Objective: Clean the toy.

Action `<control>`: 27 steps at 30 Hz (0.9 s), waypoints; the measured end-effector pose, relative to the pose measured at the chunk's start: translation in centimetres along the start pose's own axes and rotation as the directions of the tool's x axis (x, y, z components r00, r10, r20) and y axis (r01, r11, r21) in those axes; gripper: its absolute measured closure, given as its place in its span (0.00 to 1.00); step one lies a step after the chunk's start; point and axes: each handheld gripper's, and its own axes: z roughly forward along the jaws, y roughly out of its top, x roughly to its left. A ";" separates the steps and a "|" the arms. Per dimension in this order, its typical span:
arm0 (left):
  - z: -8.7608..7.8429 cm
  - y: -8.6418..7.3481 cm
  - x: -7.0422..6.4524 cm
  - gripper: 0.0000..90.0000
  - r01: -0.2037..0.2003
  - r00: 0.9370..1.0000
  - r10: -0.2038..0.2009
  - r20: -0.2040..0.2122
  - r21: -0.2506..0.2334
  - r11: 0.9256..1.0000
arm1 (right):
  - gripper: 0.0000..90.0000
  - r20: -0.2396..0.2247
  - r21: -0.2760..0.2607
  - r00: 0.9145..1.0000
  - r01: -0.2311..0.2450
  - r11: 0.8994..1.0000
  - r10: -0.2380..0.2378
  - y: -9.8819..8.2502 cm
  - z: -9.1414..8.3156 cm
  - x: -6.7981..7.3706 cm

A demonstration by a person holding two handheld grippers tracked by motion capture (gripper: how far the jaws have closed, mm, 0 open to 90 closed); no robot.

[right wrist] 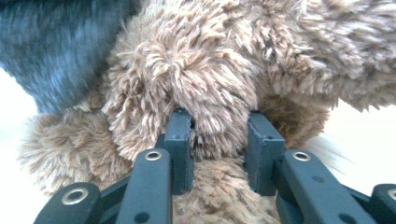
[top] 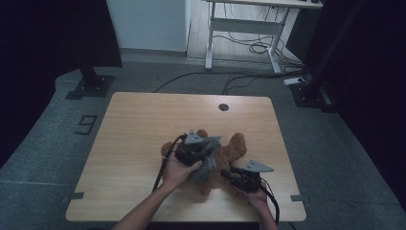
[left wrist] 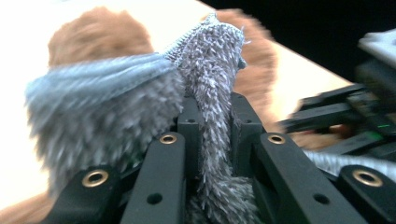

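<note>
Jaws: our left gripper pinches the fuzzy grey cloth; right gripper clamps the brown plush teddy bear's limb, mid-desk. Both soft, light; we'd grip folds and limbs.

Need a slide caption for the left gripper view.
Left gripper shut on grey fuzzy cloth, brown plush toy behind.

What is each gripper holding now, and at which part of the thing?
The left gripper pinches a fold of the grey fuzzy cloth. The right gripper clamps a limb of the brown teddy bear.
</note>
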 end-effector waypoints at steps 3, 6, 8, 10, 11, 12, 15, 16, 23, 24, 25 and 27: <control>-1.9 -1.1 2.9 0.86 0.066 0.998 -0.067 -0.015 -0.023 0.998 | 0.74 0.001 0.001 1.000 0.003 1.000 -0.003 0.0 0.0 0.0; -3.9 -2.2 5.5 0.86 0.128 0.991 -0.129 -0.029 -0.055 0.990 | 0.74 0.001 0.001 1.000 0.001 1.000 -0.001 0.0 0.0 0.0; -4.8 -2.7 6.6 0.86 0.155 0.986 -0.158 -0.045 -0.068 0.986 | 0.74 0.000 0.000 1.000 -0.002 1.000 0.002 0.0 0.0 0.0; -5.6 -3.2 7.8 0.86 0.179 0.980 -0.184 -0.072 -0.073 0.981 | 0.74 0.001 0.000 1.000 -0.002 1.000 0.002 0.0 0.0 0.1; -5.9 -3.6 8.4 0.86 0.191 0.978 -0.197 -0.076 -0.070 0.979 | 0.74 0.002 -0.002 1.000 -0.003 1.000 0.003 -0.1 0.0 0.1; -6.1 -4.0 8.8 0.86 0.199 0.975 -0.204 -0.081 -0.066 0.978 | 0.74 0.002 -0.002 1.000 -0.003 1.000 0.003 -0.1 0.0 0.1; -6.5 -5.1 9.7 0.86 0.224 0.969 -0.229 -0.096 -0.061 0.973 | 0.74 0.003 -0.002 1.000 -0.003 1.000 0.003 -0.1 0.0 0.1; -6.7 -5.3 9.9 0.86 0.226 0.967 -0.231 -0.104 -0.060 0.972 | 0.74 0.003 -0.001 1.000 -0.004 1.000 0.004 -0.1 0.0 0.1; -7.5 -4.6 9.1 0.86 0.223 0.971 -0.229 -0.073 -0.083 0.971 | 0.74 0.003 0.003 1.000 -0.003 1.000 0.003 -0.1 0.0 0.1; -7.5 -4.2 8.9 0.86 0.217 0.973 -0.223 -0.066 -0.088 0.972 | 0.74 0.002 0.002 1.000 -0.003 1.000 0.003 -0.1 0.0 0.1; -7.3 -3.5 8.3 0.86 0.200 0.977 -0.206 -0.056 -0.090 0.976 | 0.74 0.001 0.000 1.000 -0.004 1.000 0.004 -0.1 0.0 0.0; -7.1 -2.6 7.7 0.86 0.178 0.982 -0.183 -0.052 -0.091 0.980 | 0.74 0.001 -0.001 1.000 -0.004 1.000 0.004 -0.2 0.0 0.0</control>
